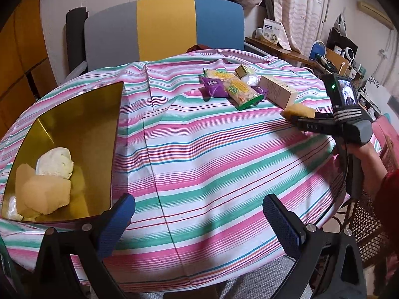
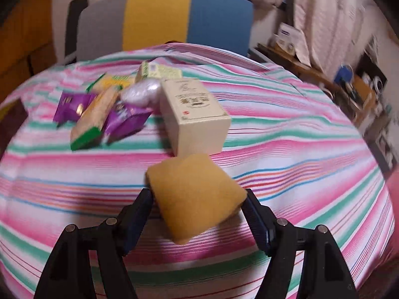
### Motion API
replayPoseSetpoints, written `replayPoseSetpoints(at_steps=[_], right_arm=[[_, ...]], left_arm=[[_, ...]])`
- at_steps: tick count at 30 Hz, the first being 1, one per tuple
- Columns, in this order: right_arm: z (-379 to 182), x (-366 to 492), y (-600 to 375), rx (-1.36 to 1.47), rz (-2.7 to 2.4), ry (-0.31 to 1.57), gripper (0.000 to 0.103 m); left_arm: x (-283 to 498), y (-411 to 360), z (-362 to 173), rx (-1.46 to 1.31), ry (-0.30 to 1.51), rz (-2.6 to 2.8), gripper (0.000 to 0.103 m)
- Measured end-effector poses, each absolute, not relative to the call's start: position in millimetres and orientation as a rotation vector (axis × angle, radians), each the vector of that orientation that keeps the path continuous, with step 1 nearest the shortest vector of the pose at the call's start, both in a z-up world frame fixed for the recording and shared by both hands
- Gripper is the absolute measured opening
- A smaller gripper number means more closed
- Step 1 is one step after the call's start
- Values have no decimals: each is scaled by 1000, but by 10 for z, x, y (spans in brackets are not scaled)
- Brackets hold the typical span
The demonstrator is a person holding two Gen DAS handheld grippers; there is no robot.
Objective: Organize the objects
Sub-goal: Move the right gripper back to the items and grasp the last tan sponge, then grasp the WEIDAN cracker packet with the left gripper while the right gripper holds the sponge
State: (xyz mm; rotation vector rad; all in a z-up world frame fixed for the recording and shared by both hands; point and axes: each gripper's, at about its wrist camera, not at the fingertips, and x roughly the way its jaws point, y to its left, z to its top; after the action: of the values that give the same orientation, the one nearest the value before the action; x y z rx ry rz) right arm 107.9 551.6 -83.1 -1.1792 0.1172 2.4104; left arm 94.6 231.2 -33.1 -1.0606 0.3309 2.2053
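Right claw [image 2: 198, 200] around tan square sponge [image 2: 195, 194] (soft-edged, tilted)

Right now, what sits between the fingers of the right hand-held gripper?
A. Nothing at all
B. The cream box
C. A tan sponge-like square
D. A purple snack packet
C: in the right wrist view the right hand-held gripper has the tan sponge-like square between its fingers, while the cream box and purple snack packet lie farther back on the striped tablecloth.
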Motion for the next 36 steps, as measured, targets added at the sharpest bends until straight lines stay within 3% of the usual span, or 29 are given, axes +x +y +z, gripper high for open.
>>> replayPoseSetpoints(at_steps=[13, 24, 31, 36], right_arm=[[-775, 1100, 5429, -958, 2425, 519, 64], [-849, 1063, 5317, -906, 2410, 477, 64], [-871, 1039, 5251, -903, 2382, 409, 64], [-891, 1061, 5273, -886, 2386, 430, 64]], left_arm=[[789, 2606, -355, -1087, 318, 2205, 103], [290, 3131, -380, -1145, 160, 2224, 103], [-188, 3633, -505, -1283, -131, 2158, 103], [-387, 3984, -574, -1307, -127, 2110, 103]])
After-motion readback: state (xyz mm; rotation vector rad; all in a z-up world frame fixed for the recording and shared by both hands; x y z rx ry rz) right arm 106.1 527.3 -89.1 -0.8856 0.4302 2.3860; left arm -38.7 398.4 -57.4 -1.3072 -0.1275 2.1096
